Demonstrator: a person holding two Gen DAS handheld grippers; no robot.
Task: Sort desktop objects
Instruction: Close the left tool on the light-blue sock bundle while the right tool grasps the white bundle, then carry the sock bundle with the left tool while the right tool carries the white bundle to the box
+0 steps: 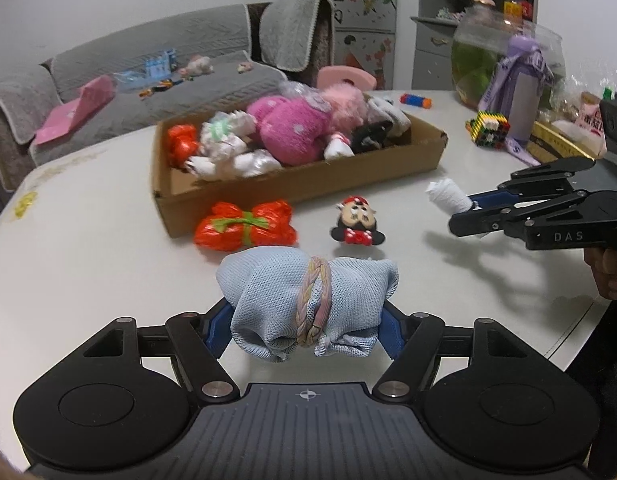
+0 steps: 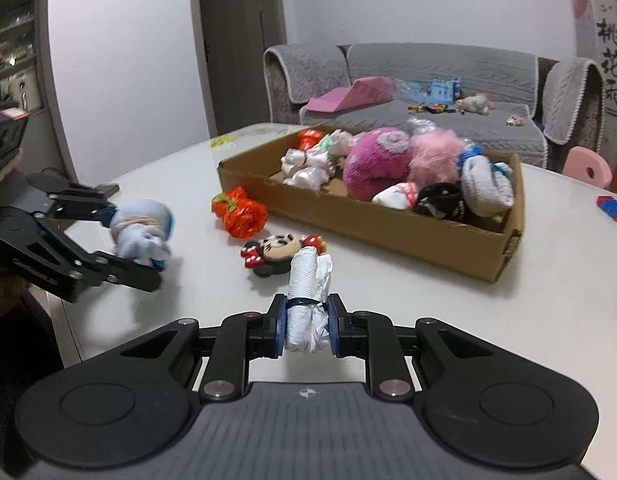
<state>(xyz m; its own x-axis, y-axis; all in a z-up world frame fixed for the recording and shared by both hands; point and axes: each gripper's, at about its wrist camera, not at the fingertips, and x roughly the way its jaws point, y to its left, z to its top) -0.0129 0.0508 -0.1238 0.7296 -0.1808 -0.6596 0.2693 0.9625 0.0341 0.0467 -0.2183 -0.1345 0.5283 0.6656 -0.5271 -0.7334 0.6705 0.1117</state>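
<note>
My left gripper [image 1: 308, 328] is shut on a light blue mesh cloth bundle [image 1: 308, 296] tied with a pink braided band, held above the white table; it also shows in the right wrist view [image 2: 142, 228]. My right gripper [image 2: 307, 326] is shut on a white rolled bag bundle [image 2: 308, 292] bound with a black tie; it shows at the right of the left wrist view [image 1: 448, 196]. A cardboard box [image 1: 308, 176] holds a pink plush toy [image 1: 288, 128] and several bundles. A red bag bundle [image 1: 244, 226] and a Minnie Mouse figure [image 1: 358, 220] lie on the table before the box.
At the table's right stand a colourful cube [image 1: 488, 126], a purple bottle [image 1: 524, 92], a glass jar [image 1: 488, 68] and snack packs. A small blue-orange toy [image 1: 416, 100] lies behind the box. A grey sofa [image 1: 148, 88] stands beyond the table.
</note>
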